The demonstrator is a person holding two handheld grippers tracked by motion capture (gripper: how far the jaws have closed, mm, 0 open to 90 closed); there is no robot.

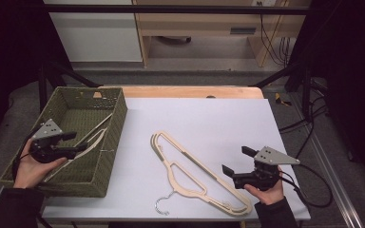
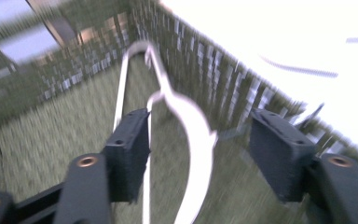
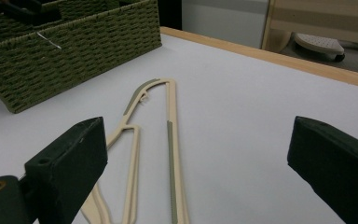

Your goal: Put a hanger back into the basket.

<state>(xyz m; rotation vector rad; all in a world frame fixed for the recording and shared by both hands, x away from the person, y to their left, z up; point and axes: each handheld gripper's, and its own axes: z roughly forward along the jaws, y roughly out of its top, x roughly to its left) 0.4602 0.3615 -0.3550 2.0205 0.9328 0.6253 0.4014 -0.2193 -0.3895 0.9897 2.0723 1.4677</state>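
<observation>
Though blurred, the left gripper seemingly gapes around the basket's hanger.

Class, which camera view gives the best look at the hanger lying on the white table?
The high view: it shows the whole hanger, metal hook included, flat on the table beside the basket. The right gripper view shows part of its beige frame close up, the hook cut off. The left gripper view looks into the basket at another hanger.
</observation>
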